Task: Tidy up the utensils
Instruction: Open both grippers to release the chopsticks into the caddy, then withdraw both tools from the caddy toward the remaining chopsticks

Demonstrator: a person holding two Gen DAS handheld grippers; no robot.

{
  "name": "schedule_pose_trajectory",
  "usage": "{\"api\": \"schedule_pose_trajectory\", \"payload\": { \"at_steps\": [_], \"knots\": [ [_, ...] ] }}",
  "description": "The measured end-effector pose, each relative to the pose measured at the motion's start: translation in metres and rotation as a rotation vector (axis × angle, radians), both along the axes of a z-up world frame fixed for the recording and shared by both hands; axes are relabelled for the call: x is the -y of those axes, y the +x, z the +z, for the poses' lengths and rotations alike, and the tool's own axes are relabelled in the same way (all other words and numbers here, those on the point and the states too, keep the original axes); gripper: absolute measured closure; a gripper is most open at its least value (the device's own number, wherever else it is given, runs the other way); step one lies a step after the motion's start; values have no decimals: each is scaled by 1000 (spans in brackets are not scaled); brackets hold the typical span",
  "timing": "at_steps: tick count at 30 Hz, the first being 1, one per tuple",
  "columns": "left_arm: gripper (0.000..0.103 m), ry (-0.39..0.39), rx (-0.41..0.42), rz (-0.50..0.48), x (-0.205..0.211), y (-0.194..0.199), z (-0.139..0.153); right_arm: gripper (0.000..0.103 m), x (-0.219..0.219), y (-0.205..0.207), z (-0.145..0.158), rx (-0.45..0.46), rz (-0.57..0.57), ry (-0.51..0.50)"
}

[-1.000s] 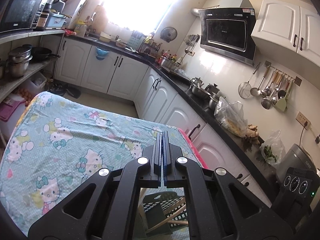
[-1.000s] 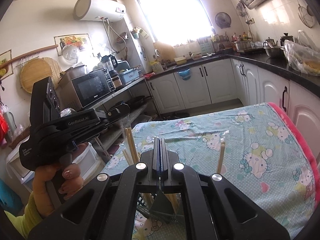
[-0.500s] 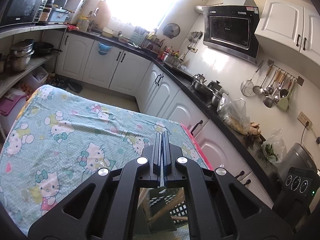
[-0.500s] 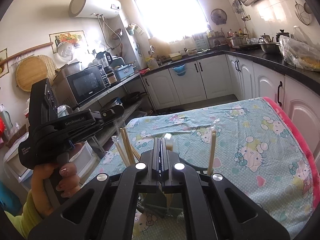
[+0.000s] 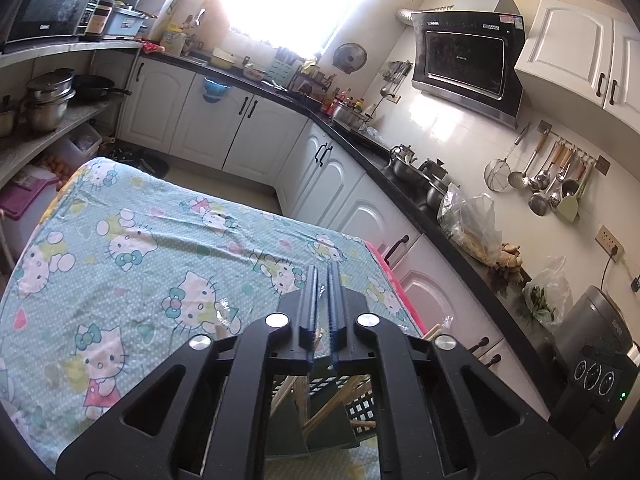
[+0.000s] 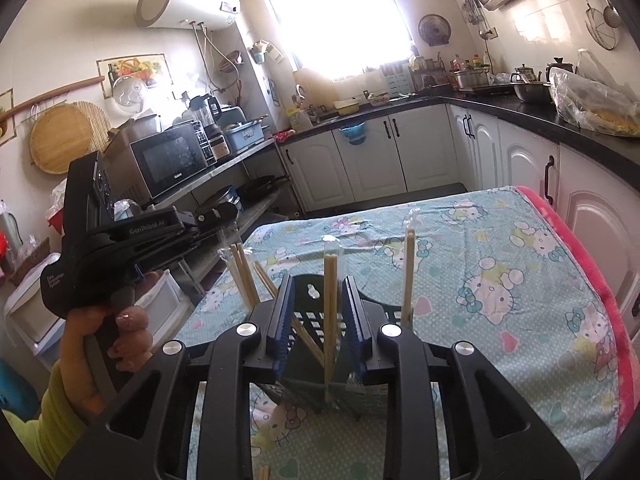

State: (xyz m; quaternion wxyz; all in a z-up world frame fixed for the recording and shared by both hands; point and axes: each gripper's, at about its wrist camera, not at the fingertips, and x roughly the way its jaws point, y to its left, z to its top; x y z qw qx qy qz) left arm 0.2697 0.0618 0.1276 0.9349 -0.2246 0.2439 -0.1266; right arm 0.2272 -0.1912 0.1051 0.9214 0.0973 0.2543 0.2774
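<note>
The right gripper (image 6: 318, 312) has just been opening; a wrapped pair of chopsticks (image 6: 330, 300) stands loose between its parted jaws, inside the dark green slotted utensil holder (image 6: 316, 322) on the cartoon-cat tablecloth (image 6: 500, 280). The left gripper (image 5: 322, 304), held in a hand (image 6: 116, 328), has also just opened slightly, gripping nothing, with more chopsticks (image 5: 328, 408) in the holder below it

A home kitchen: ahead of the grippers, white cabinets (image 5: 256, 136) under a black counter (image 5: 404, 184), a range hood (image 5: 464, 64), hanging ladles (image 5: 548, 184), a microwave (image 6: 172, 160).
</note>
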Motion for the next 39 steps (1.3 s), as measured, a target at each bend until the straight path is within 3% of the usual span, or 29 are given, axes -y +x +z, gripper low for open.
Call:
{"api": "schedule_pose_trajectory", "payload": {
  "at_steps": [12,27,30,39],
  "knots": [
    [56,3,10,20,-7,-22,1,69,5,-10,-8,-19,-7,-4],
    [17,-7,18,32,-17,-58,-2,63,6,-27,-5,-4,-1,-17],
    [11,-2,13,37,-19,-65,-5,61,8,-31,-5,-3,-4,-16],
    [11,-5,-5,49,-26,-86,-15,58,10,-47,-2,13,-5,-25]
  ]
}}
